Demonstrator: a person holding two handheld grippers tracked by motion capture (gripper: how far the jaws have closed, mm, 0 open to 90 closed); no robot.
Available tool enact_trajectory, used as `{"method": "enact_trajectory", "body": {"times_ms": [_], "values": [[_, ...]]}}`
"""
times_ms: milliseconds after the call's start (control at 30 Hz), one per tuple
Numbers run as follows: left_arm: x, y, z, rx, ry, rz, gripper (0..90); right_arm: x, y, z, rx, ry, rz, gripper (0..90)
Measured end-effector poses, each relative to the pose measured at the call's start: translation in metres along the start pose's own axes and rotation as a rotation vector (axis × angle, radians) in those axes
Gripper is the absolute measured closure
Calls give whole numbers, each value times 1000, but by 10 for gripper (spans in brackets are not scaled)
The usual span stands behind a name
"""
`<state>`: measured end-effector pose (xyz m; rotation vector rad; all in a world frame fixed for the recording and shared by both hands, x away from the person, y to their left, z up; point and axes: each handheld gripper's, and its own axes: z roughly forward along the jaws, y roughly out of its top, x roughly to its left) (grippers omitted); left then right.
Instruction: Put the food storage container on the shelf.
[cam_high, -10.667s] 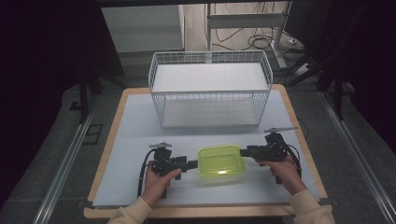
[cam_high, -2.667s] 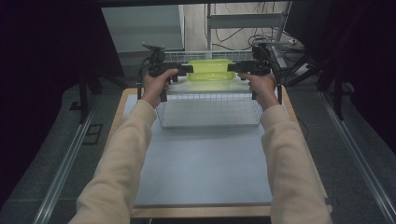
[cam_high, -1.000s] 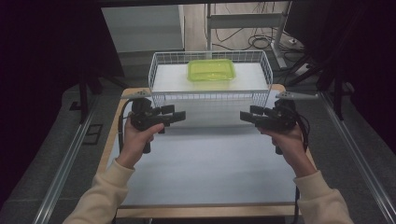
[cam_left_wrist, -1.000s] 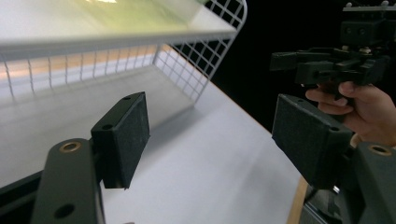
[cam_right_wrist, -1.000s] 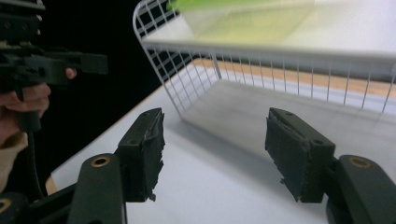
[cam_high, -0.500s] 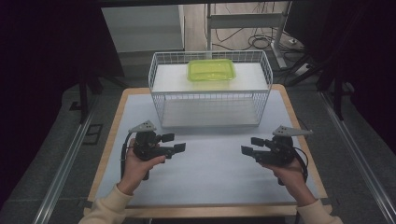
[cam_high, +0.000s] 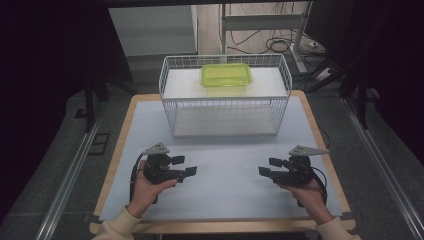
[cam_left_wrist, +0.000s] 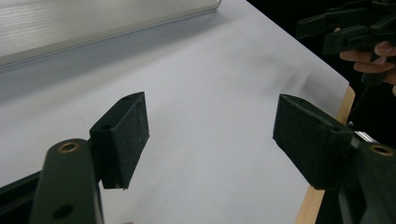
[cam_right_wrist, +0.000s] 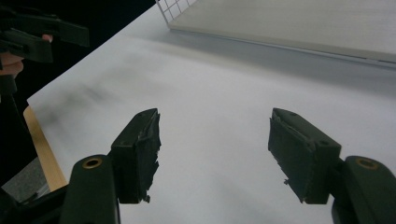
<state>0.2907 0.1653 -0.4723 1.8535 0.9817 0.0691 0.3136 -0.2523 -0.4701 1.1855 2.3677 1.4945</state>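
Note:
A yellow-green lidded plastic container (cam_high: 226, 75) rests on top of the white wire rack (cam_high: 170, 107) at the back of the table. My left gripper (cam_high: 184, 166) hovers low over the front left of the pale blue mat, open and empty; its jaws stand wide apart in the left gripper view (cam_left_wrist: 211, 135). My right gripper (cam_high: 268, 167) is at the front right, also open and empty, with its jaws spread over bare mat in the right gripper view (cam_right_wrist: 214, 149). The two grippers point toward each other.
The pale blue mat (cam_high: 225, 165) covers a wooden-edged table (cam_high: 117, 155). The rack has a lower shelf (cam_high: 225, 120) under the top one. Metal rails (cam_high: 67, 180) run on the floor at both sides, and cables lie behind the table.
Both grippers carried the container up onto the rack's top, let go of it, and have drawn back toward the table's front edge, now lower and nearer the person.

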Motion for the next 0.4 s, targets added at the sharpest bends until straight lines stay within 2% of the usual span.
{"method": "enact_trajectory", "body": {"times_ms": [167, 400], "values": [[2, -3, 3, 11, -3, -10, 262, -2, -1, -5, -16, -7, 9, 327], [1, -5, 5, 17, 18, -1, 255, -7, -6, -9, -38, -31, 3, 262]]}}
